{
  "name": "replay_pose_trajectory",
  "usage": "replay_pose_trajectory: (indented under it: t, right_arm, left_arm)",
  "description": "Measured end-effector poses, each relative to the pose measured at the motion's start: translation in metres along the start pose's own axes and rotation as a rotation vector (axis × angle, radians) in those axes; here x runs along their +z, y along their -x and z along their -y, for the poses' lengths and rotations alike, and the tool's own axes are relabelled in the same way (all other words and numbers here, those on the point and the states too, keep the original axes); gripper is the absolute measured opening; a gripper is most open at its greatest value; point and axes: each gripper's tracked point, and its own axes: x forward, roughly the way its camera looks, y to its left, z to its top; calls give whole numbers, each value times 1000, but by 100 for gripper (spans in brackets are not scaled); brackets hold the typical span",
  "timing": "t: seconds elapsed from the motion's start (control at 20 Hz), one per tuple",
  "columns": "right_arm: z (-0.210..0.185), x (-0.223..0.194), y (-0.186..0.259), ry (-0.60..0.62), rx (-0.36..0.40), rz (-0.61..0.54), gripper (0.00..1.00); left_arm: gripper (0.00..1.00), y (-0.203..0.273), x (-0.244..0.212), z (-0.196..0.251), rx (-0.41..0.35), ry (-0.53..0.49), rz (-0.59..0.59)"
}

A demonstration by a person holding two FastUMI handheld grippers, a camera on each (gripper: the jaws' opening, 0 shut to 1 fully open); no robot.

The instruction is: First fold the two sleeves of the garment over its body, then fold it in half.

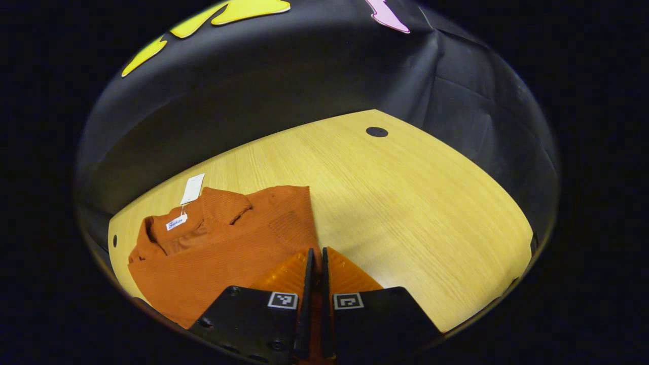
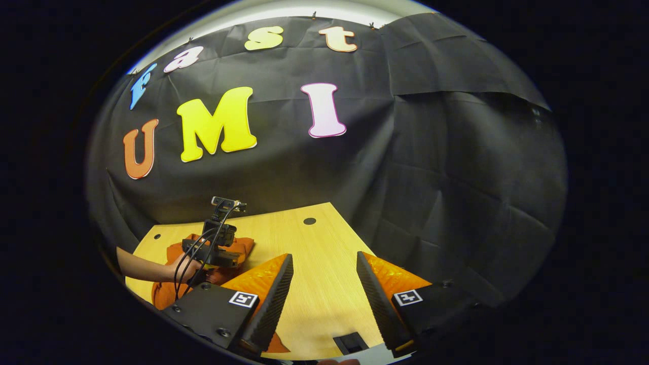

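Black cloth backs a pale wooden worktop (image 1: 405, 203). On its left lies the rust garment (image 1: 223, 248), hang tag (image 1: 192, 188) by the collar. Left gripper (image 1: 315, 263) has jaws nearly closed over garment fabric; right gripper (image 2: 324, 279) hangs wide, clear.

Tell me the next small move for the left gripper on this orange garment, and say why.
Probably carry the pinched cloth across toward the collar. In the left gripper view the left gripper has its fingers nearly together at the near edge of the orange garment, apparently pinching cloth. The garment already looks narrow on the table. The right gripper is open, holding nothing.
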Motion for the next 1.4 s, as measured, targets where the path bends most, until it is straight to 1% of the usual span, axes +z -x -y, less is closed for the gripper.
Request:
replay_pose_trajectory:
  t: [0.05, 0.15, 0.25, 0.3, 0.35, 0.4, 0.45, 0.5, 0.55, 0.6, 0.7, 0.75, 0.8, 0.9, 0.95, 1.05, 1.1, 1.2, 1.25, 1.4]
  right_arm:
    - [-2, 2, 0, 5, 6, 2, 80]
    - [-9, 7, 0, 13, 20, 9, 82]
    - [-21, 12, -2, 26, 43, 22, 82]
    - [-28, 15, -3, 34, 59, 32, 80]
    - [-38, 20, -5, 43, 79, 41, 82]
    - [-48, 23, -7, 53, 98, 49, 82]
    - [-57, 27, -10, 65, 120, 60, 82]
    - [-68, 33, -10, 80, 139, 77, 82]
    - [-80, 40, -11, 98, 159, 96, 82]
    - [-92, 46, -14, 119, 179, 119, 82]
    - [-120, 61, -17, 150, 224, 168, 82]
    - [-136, 71, -18, 160, 249, 196, 82]
    - [-153, 79, -18, 165, 278, 223, 83]
    - [-187, 93, -17, 174, 332, 270, 85]
    - [-203, 98, -16, 177, 358, 287, 85]
    - [-231, 104, -10, 176, 407, 311, 86]
    - [-240, 106, -6, 177, 424, 325, 90]
    - [-257, 115, 2, 178, 455, 364, 89]
    - [-261, 115, 4, 181, 460, 370, 90]
    - [-274, 111, 5, 175, 482, 354, 90]
  left_arm:
    - [20, 7, 5, 9, -12, 16, 9]
    - [68, 15, 11, 12, -19, 39, 41]
    - [77, 31, 22, 20, -49, 81, 89]
    - [78, 38, 29, 27, -88, 105, 117]
    - [79, 47, 37, 34, -118, 127, 137]
    - [71, 59, 43, 35, -124, 137, 156]
    - [73, 72, 49, 33, -119, 146, 182]
    - [83, 86, 55, 29, -120, 159, 211]
    - [73, 103, 63, 22, -111, 175, 251]
    - [73, 124, 73, 12, -95, 186, 300]
    - [73, 178, 94, -13, -47, 212, 404]
    - [78, 207, 103, -25, -25, 218, 452]
    - [79, 232, 109, -43, 16, 215, 496]
    - [89, 282, 116, -71, 82, 239, 562]
    - [92, 303, 117, -86, 116, 263, 589]
    - [92, 343, 112, -108, 178, 295, 631]
    - [92, 361, 107, -112, 219, 293, 647]
    - [92, 385, 105, -122, 279, 284, 664]
    - [92, 396, 100, -130, 303, 288, 671]
    - [92, 408, 83, -146, 328, 313, 672]
